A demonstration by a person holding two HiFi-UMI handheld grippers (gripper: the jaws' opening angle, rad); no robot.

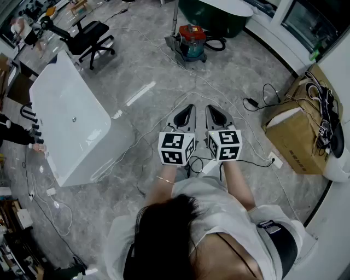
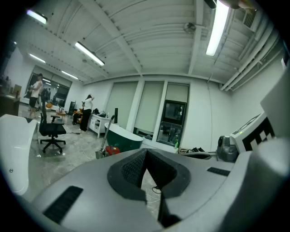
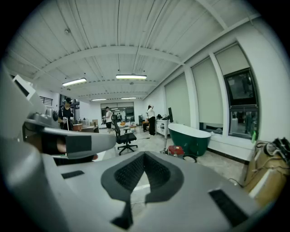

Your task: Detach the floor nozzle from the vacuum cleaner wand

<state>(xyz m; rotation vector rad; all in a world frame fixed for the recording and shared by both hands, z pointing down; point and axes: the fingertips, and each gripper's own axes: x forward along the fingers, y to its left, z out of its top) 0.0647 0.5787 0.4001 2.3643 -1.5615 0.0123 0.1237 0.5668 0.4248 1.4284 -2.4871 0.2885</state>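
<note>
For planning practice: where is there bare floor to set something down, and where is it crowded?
Mostly bare floor lies between the white tub, the office chair and the vacuum cleaner. It is crowded to the right, where cables sprawl beside the cardboard box.

A white, glossy, rectangular bathtub stands on the grey marble-patterned floor at the left, and a black wheeled office chair stands near its far end. A dark green oval bathtub with a white rim sits at the far side of the room. At the right, an open brown cardboard box carries a tangle of black cables, 1 white power strip lies on the floor just beside it, and thin black cords trail loosely across the floor nearby.
</note>
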